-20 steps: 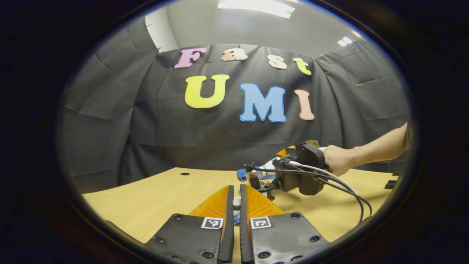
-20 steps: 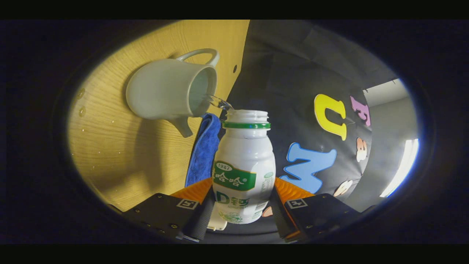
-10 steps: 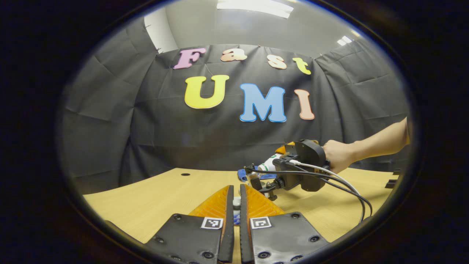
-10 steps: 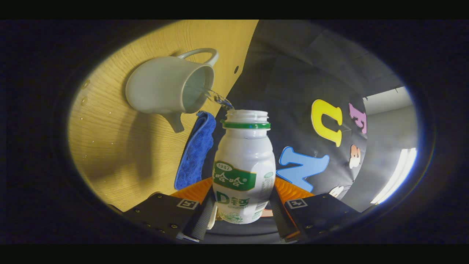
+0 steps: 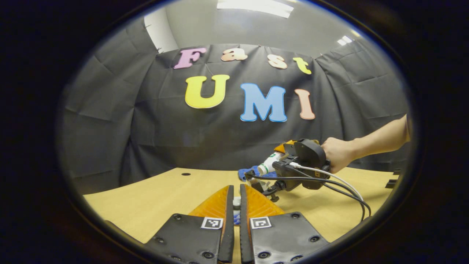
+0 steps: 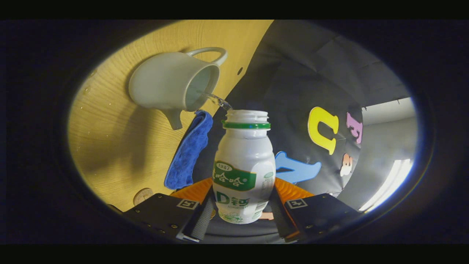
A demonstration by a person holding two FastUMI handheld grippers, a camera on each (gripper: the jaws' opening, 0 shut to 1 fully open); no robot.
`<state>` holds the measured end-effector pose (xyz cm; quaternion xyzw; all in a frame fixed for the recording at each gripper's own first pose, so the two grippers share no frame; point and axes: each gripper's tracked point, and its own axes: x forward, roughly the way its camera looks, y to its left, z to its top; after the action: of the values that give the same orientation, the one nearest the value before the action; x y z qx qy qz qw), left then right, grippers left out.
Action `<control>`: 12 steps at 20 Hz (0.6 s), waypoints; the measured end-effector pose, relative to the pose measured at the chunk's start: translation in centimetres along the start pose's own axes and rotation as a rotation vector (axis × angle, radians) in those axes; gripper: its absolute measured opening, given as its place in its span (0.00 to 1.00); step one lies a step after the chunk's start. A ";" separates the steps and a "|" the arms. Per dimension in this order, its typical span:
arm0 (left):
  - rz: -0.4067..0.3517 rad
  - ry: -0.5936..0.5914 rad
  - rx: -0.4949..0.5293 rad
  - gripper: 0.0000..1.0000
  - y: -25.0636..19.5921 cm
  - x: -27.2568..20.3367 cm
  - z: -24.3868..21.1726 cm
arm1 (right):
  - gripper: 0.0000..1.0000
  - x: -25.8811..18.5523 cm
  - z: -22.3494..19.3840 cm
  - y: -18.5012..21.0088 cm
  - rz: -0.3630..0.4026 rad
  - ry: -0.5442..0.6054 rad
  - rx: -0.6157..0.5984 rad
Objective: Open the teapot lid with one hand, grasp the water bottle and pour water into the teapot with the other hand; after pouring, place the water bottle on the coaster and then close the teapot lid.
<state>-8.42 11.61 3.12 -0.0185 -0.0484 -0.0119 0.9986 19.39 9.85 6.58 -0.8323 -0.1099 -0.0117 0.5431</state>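
My right gripper (image 6: 243,203) is shut on a white bottle (image 6: 243,165) with a green label and no cap. The bottle is tipped, and a thin stream of water (image 6: 216,99) runs from its mouth into the open top of the white teapot (image 6: 168,86) on the wooden table. In the left gripper view the tilted bottle (image 5: 266,165) shows in that gripper, which a hand (image 5: 339,156) holds. My left gripper (image 5: 234,189) is held above the table, shut on a small pale piece (image 5: 236,201), apparently the teapot lid's knob.
A blue cloth (image 6: 188,150) lies beside the teapot's spout. A round wooden coaster (image 6: 143,195) sits on the table (image 6: 110,146) near my right fingers. Cables (image 5: 344,187) trail from the right gripper. A small hole (image 5: 185,173) marks the tabletop at the back left.
The right gripper has risen and swung a little with the bottle, still pouring. The coaster has come into the right gripper view. The left gripper has stayed where it was.
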 end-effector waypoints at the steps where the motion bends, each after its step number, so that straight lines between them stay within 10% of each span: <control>1: 0.008 -0.011 -0.015 0.13 0.4 -0.2 0.3 | 0.72 0.0 0.0 -0.1 -0.005 -0.001 -0.010; 12: 0.027 -0.005 -0.032 0.13 1.0 0.1 -0.2 | 0.71 0.2 1.1 -1.3 -0.089 -0.034 -0.156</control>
<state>-8.25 12.61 2.86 -0.0353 -0.0502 0.0009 0.9981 19.20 11.33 7.30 -0.8665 -0.1545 -0.0304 0.4736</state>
